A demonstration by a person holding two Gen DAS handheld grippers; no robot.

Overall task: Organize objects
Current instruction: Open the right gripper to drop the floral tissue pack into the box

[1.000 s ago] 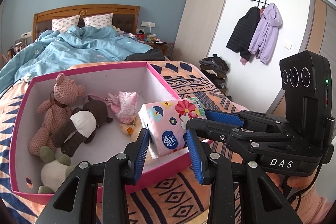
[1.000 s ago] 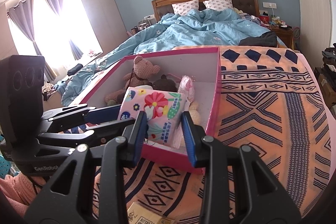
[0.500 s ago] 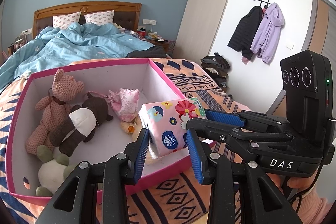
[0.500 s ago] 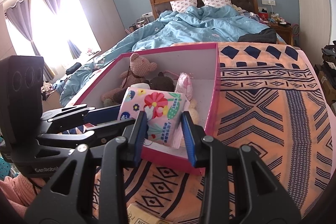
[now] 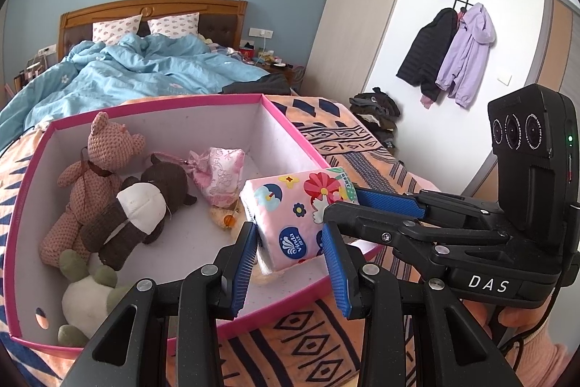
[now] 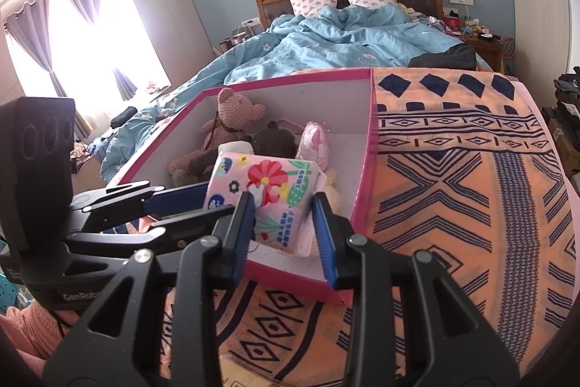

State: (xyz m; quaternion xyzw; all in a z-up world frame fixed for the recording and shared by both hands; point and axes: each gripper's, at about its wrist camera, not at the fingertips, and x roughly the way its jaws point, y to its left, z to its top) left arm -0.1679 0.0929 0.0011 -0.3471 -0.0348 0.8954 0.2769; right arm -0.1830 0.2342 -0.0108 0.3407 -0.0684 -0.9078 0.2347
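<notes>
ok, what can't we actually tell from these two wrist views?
- Tissue pack underside: both views, hidden by fingers and box wall; resting or lifted unclear.
- Yellow toy: left wrist view, mostly behind the pack.
- Green-eared plush: face turned away.
- Paper on blanket: right wrist view, cut off by bottom edge.

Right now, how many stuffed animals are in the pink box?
3 clearly: a pink bear at the back left, a brown-and-white one beside it, a white-and-green one at the near corner. Others may be hidden.

Home bedroom (unmade bed [image 5: 145, 71], coats [image 5: 449, 49])
</notes>
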